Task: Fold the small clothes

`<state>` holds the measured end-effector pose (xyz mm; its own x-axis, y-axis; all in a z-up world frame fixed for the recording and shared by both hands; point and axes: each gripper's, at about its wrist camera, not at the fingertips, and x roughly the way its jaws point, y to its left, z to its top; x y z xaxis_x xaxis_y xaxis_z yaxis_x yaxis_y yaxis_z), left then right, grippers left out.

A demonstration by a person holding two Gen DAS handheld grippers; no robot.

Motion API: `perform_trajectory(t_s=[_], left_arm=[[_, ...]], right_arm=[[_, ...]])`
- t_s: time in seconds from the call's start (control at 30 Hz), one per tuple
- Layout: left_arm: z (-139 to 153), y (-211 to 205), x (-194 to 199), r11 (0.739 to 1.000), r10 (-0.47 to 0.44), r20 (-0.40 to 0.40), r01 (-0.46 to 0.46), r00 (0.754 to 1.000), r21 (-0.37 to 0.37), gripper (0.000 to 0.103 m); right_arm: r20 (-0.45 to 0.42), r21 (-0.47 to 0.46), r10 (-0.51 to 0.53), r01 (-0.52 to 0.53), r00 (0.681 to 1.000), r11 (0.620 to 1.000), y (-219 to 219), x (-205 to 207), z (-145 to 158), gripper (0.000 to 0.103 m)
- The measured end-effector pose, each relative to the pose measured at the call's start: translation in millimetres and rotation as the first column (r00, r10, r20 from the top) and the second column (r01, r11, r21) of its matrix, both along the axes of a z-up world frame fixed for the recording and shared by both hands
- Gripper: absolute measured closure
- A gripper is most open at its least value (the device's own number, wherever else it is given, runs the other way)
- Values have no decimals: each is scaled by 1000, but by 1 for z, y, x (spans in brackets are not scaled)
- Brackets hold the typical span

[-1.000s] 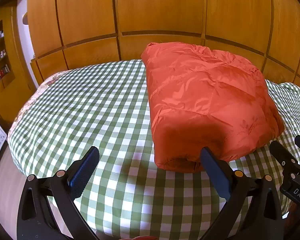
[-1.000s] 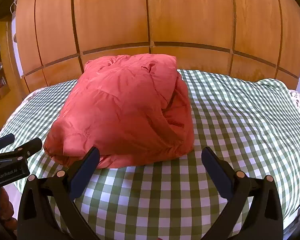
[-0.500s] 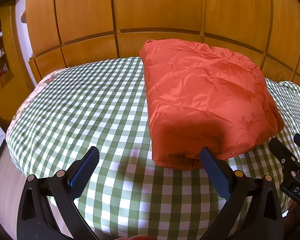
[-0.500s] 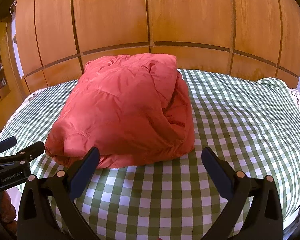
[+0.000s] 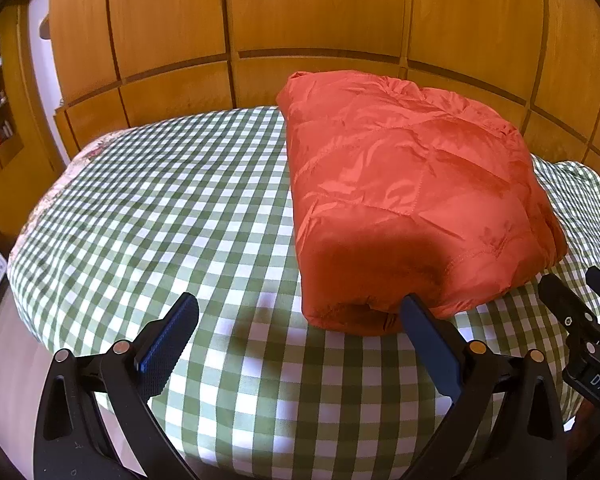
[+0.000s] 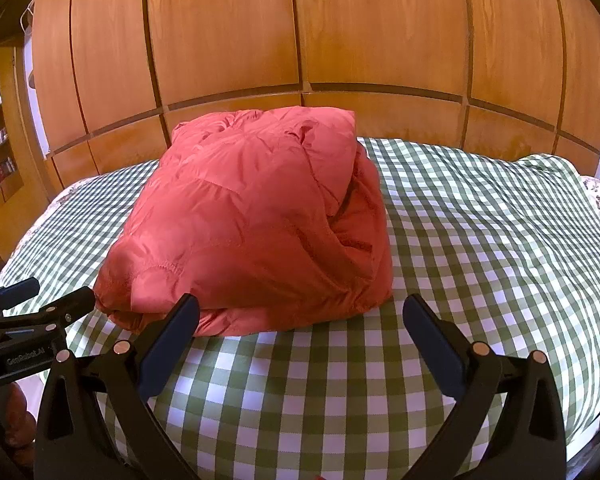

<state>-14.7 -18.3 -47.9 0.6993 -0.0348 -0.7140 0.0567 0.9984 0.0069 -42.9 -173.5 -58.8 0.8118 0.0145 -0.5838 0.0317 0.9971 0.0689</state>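
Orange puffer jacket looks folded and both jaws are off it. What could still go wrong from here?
1. The orange puffer jacket is puffy and bulges high, with loose layers gaping on its right side, so it may spring open now that nothing holds it.
2. The left gripper hangs open with one pad right at the jacket's near edge; pulling away carelessly could snag and drag the fold.
3. The checked cloth may slide if the bundle is pushed.

Left gripper [image 5: 298,330]: jaws spread wide, nothing between blue pads, fingers pointing toward 12 o'clock. Right gripper [image 6: 300,330]: jaws equally wide, empty, aimed at 12 o'clock. Each gripper visible in other's view, at 3 and 9 o'clock edges.
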Motion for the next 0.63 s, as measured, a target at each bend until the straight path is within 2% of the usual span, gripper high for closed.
perform_trajectory(t_s=[0.4, 0.5, 0.63], left_arm=[[2, 0, -1, 1000, -1, 27, 1, 1000, -17, 3], [1, 10, 10, 999, 25, -8, -25, 1000, -26, 3], [-6, 44, 37, 991, 103, -48, -107, 994, -76, 3]], right_arm=[[-1, -7, -7, 7, 1000, 1000, -3, 4, -2, 2], [32, -21, -55, 56, 998, 998, -19, 11, 7, 2], [28, -25, -212, 213, 977, 977, -77, 47, 14, 2]])
